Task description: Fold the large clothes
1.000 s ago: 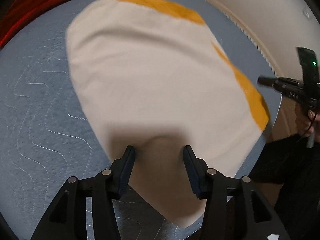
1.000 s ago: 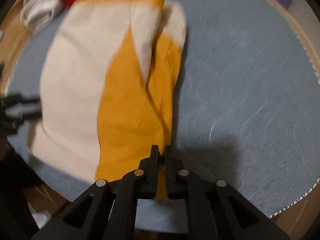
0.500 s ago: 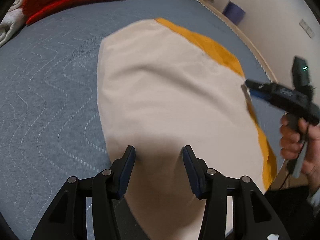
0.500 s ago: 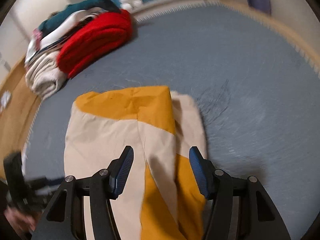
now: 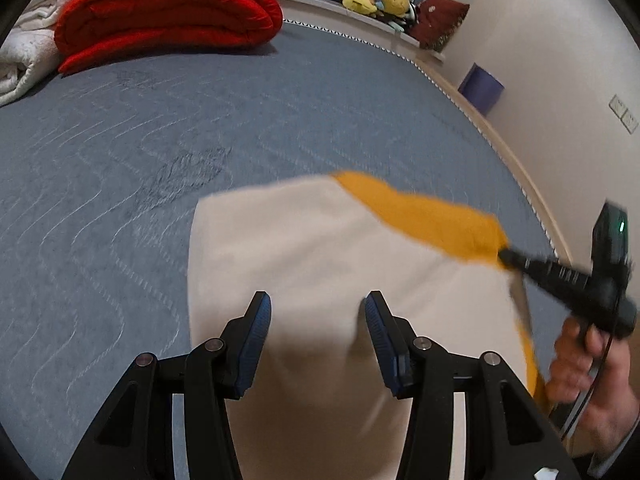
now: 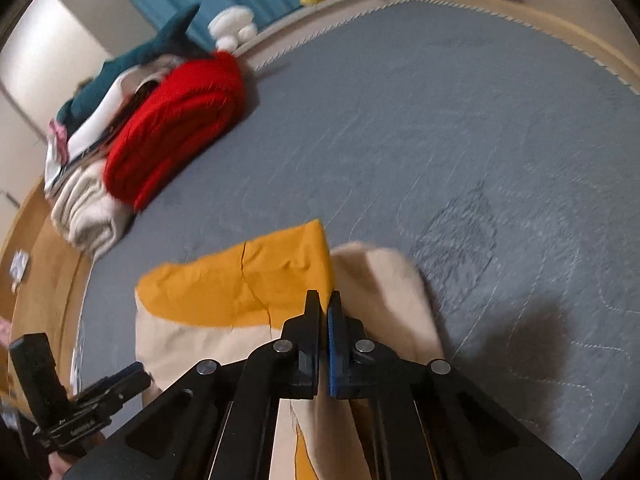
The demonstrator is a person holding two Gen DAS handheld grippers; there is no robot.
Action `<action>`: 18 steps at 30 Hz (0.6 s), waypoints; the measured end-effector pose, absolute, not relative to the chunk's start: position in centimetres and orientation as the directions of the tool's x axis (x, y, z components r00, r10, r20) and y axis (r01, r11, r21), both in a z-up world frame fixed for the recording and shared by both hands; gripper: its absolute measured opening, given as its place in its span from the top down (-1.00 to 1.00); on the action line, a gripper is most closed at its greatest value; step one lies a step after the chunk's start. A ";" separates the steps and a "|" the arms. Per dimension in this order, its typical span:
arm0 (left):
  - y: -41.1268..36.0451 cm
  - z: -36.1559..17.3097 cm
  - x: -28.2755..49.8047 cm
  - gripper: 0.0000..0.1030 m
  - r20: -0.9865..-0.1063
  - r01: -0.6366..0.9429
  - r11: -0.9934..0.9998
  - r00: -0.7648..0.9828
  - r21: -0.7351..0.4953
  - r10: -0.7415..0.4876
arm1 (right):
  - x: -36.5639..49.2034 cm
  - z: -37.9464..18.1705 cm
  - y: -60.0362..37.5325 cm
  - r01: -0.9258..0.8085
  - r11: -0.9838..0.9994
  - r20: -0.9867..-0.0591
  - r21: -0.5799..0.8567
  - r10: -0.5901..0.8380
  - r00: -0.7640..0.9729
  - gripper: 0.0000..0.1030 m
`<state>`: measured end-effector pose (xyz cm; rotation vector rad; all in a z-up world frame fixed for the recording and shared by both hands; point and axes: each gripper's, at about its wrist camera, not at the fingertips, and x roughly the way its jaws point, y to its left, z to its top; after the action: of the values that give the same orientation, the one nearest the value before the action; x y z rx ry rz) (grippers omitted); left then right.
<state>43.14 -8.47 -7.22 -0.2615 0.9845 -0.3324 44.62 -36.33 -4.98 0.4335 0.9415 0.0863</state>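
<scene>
Cream and mustard-yellow cloth, the garment (image 5: 320,264), lies partly folded on the near part of the grey-blue quilted bed (image 5: 160,152), well apart from the red blanket (image 5: 168,4) at the far left. The right gripper (image 6: 324,300) has its jaws together, pinching the yellow far corner at the garment's right side. The left gripper (image 5: 316,308) stands half apart over the cream panel; no pad visibly presses cloth. The step in hand appears to be drawing that corner across for another fold. The next move calls for steady tension and matched edges.
</scene>
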 end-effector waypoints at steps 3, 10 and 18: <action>-8.9 -8.0 45.1 0.12 -0.776 0.151 0.927 0.511 -0.343 -0.371 | 45.3 -6.4 -36.3 0.153 0.937 -0.824 0.315 0.190 0.534 0.95; -9.5 -10.0 47.2 0.14 -0.808 0.182 0.935 0.470 -0.304 -0.355 | 46.3 -9.5 -35.7 0.196 0.957 -0.898 0.214 0.114 0.425 0.96; -6.8 -2.3 43.2 0.16 -0.785 0.169 0.943 0.522 -0.287 -0.333 | 45.3 -6.1 -37.1 0.239 0.959 -0.849 0.151 0.002 0.528 0.46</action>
<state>43.23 -6.78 -2.29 -0.1838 0.9773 -0.3025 45.28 -37.14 -6.06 0.2621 1.0077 -0.1431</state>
